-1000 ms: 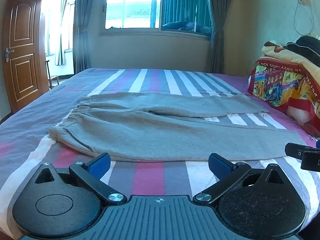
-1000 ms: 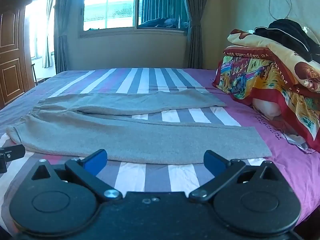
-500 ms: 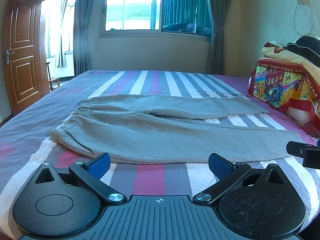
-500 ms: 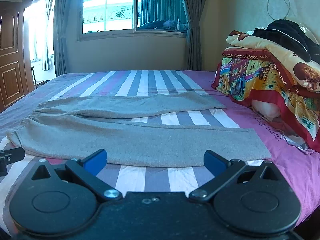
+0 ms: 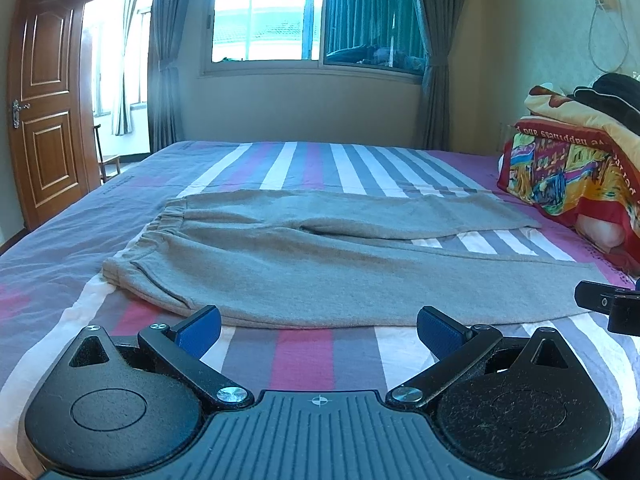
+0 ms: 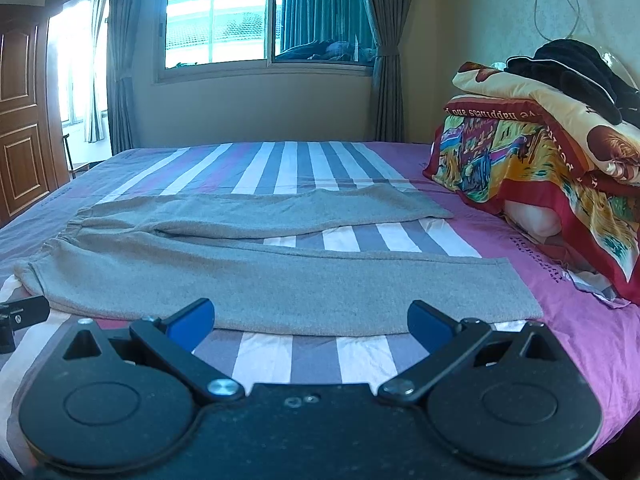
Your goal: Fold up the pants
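Observation:
Grey sweatpants (image 5: 320,272) lie flat on the striped bed, waistband at the left, both legs running right and spread apart. They also show in the right wrist view (image 6: 260,276). My left gripper (image 5: 318,330) is open and empty, just short of the near leg's edge toward the waist end. My right gripper (image 6: 310,322) is open and empty, just short of the same edge toward the cuff end. The right gripper's finger shows at the right edge of the left wrist view (image 5: 608,304).
A stack of folded colourful blankets (image 6: 552,160) with a black garment on top sits at the right of the bed (image 6: 288,164). A wooden door (image 5: 44,104) stands at the left. A window with curtains is on the far wall.
Both views have drifted slightly, with the pants sitting a little lower and nearer in the frames. Both grippers stay open and the pants have not moved.

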`<state>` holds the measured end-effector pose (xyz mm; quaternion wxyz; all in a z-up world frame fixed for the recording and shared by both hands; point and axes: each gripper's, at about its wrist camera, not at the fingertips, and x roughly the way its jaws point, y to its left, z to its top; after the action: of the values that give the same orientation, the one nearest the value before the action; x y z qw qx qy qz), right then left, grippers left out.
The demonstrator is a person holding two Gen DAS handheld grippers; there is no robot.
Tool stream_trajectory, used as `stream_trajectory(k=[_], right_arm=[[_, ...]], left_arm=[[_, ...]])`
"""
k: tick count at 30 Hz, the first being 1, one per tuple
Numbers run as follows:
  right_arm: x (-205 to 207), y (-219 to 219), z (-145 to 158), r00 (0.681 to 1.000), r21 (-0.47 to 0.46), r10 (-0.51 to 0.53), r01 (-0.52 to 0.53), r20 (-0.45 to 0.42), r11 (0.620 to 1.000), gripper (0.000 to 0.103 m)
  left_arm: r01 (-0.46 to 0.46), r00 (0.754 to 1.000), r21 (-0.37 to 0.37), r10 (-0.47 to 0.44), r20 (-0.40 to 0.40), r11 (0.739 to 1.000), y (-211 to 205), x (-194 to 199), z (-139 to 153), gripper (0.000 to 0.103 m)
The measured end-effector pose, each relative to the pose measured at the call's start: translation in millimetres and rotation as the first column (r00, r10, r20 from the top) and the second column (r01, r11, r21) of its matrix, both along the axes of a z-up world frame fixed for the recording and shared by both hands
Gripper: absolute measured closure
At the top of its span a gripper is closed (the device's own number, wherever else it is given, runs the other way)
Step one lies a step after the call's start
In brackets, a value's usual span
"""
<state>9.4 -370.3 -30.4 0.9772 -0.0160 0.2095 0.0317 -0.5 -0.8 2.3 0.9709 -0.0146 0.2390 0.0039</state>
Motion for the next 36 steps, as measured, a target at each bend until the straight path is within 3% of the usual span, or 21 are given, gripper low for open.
stream_trajectory(k=[36], right_arm=[[-1.1, 3.0, -2.6, 1.000, -0.001, 0.009, -0.009, -0.009, 1.000, 0.000]], left_arm=[[-0.001, 1.000, -0.001, 0.001, -0.008, 1.000, -1.4, -3.6, -1.3, 0.000]])
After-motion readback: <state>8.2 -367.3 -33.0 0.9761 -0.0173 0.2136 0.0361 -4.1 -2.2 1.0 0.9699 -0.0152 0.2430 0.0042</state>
